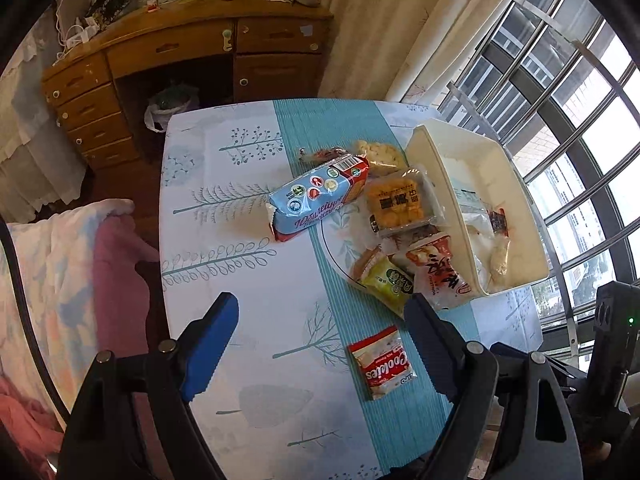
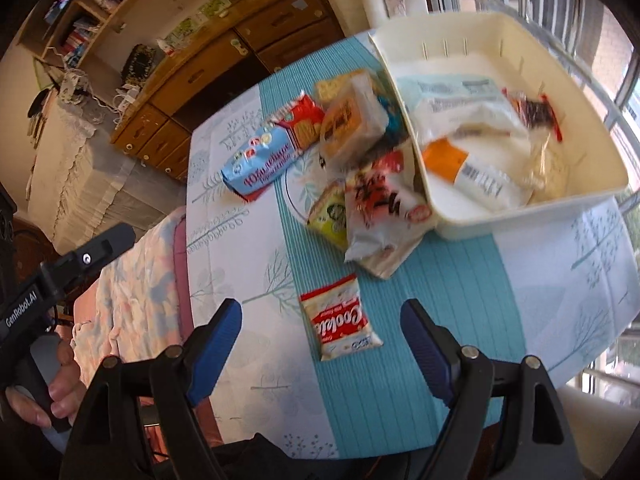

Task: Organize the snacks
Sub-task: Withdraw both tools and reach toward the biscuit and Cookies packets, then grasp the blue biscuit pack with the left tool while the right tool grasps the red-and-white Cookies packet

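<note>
The worktop [image 1: 224,320] wears a white cloth printed with grey-blue trees and a teal ribbed stripe. The cookie packet [image 2: 340,322] is red and white, the biscuit pack [image 1: 316,196] pale blue with red ends. The bin [image 2: 520,208] is cream.

table [image 1: 224,264] (tree-print cloth) under snack packets [image 1: 320,196] and cream bin [image 1: 516,280]

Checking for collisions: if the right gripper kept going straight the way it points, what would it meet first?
Probably the small red-and-white Cookies packet, lying alone on the tablecloth between the open right gripper fingers; depth is unclear.
</note>
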`<state>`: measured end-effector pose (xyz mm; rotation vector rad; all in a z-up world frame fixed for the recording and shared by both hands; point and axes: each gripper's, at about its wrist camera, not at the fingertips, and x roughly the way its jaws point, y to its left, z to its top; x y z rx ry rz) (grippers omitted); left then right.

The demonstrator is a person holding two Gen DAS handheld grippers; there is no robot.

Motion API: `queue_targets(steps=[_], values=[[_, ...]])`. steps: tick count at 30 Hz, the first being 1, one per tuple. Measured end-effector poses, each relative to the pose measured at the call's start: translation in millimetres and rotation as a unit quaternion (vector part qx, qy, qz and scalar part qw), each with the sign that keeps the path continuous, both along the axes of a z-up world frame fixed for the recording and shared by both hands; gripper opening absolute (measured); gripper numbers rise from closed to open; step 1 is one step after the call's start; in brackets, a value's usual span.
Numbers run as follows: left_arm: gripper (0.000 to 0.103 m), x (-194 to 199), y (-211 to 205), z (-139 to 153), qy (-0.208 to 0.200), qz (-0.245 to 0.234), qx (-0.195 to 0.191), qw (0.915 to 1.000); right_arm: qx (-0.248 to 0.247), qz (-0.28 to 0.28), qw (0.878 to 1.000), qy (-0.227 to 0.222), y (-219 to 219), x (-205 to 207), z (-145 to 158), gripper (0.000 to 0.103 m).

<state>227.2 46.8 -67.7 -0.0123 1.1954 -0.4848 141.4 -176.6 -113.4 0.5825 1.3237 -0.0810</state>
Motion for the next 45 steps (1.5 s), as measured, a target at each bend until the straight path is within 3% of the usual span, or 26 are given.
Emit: queue_targets(steps=[8, 15, 21, 29, 34, 42, 45], values=[[0.084, 35.8, -6.2, -28.9, 0.003, -0.041, 0.025, 0.9988, 0.051, -0.056, 0.993, 0.090, 7.5, -1.0, -43.1, 0.082], [0.084, 67.0, -27.7, -51.2, 0.004, -0.077, 0.058, 0.9953, 0.100, -0.102, 0.975, 0.168, 11.1, 12.6, -85.1, 0.082], [0.084, 96.3, -55.9, -77.9, 0.015, -0.113, 0.086, 0.9898, 0.100, -0.120, 0.956, 0.248, 17.2, 31.1, -117.9, 0.082], [0.084, 128.9, -90.2, -123.6, 0.049, -0.142, 0.096, 0.9840, 0.062, -0.104, 0.940, 0.319, 28.0, 47.8, -144.2, 0.082], [0.089, 141.9, -102.4, -140.6, 0.029, -0.139, 0.128, 0.9816, 0.040, -0.074, 0.936, 0.341, 38.3, 55.8, -150.2, 0.084], [0.091, 168.7, -106.7, -160.2, 0.028, -0.122, 0.150, 0.9808, -0.011, 0.008, 0.925, 0.379, 65.1, 70.7, -163.6, 0.084], [0.095, 177.7, -107.8, -165.1, 0.037, -0.119, 0.134, 0.9832, -0.032, 0.043, 0.920, 0.388, 77.7, 74.1, -167.2, 0.084]])
